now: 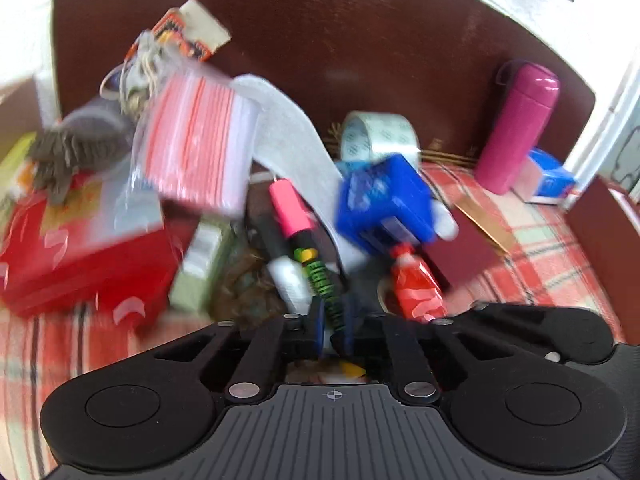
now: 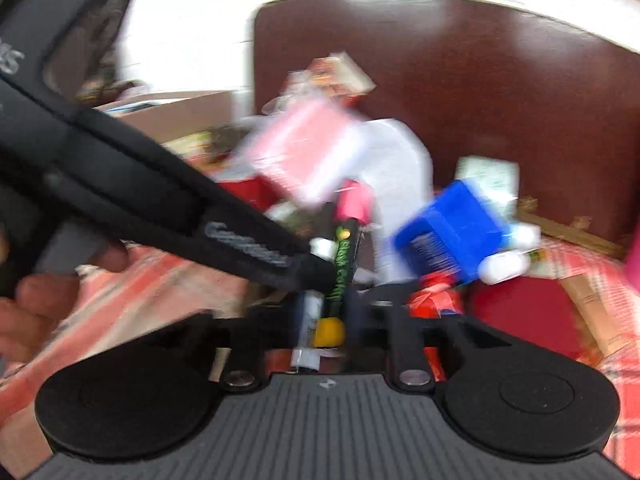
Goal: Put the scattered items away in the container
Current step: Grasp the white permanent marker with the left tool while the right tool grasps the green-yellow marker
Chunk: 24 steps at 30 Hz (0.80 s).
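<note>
Both views are motion-blurred. My left gripper is shut on a black marker with green lettering and a pink cap, above a pile of items on a checked cloth. In the right wrist view the same marker stands between my right gripper's fingers, with the left gripper's black body crossing from the left. A white marker lies beside it. A blue box, a red-striped zip bag and a red packet lie around.
A red box lies left, a green box next to it. A tape roll and a pink bottle stand by a dark brown board. A blue-white pack sits far right.
</note>
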Tool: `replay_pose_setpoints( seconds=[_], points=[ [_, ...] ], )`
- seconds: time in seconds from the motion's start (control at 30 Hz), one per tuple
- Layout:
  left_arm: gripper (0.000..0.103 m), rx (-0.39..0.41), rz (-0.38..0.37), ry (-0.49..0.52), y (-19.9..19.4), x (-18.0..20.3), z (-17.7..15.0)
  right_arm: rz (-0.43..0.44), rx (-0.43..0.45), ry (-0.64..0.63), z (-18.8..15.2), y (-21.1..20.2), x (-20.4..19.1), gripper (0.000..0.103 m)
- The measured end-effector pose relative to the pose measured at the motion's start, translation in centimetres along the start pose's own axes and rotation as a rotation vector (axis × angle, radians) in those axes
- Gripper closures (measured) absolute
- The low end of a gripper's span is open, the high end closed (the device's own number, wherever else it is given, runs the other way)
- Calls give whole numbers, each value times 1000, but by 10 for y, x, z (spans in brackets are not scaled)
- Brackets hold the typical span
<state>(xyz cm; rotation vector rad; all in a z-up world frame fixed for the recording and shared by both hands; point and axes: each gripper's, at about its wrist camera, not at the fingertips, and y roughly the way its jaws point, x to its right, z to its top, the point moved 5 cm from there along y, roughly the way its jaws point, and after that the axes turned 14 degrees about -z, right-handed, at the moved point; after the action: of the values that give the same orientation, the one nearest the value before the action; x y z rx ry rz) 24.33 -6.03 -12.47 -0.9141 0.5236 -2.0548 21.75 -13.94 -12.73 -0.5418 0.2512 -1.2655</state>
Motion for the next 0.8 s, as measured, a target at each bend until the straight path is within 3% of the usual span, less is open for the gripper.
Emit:
replay_pose_setpoints(
  seconds=[0.23,0.3,0.37,0.47,0.6,0.8],
  points=[
    [83,-20,11,-58,-26,-1,-42,130,-91,2,-34,-29,-34,87],
    [72,-26,15,-75,-34,-1,-54,143,-101,12,-40,-38,-40,87],
    [61,-31,18,-92,-42,-1,-65,125,-90,24,-41,-44,-39,84],
    [59,9,13,-92,-48,0,-56,53,-50,9,-35,-47,-34,75],
    [60,26,10,-104,-42,-2,-43,-27,-40,5,-32,-40,-22,75],
    [60,34,-2,-141,-16,-8,-22,-68,-55,43,-30,-18,-6,75]
  ],
)
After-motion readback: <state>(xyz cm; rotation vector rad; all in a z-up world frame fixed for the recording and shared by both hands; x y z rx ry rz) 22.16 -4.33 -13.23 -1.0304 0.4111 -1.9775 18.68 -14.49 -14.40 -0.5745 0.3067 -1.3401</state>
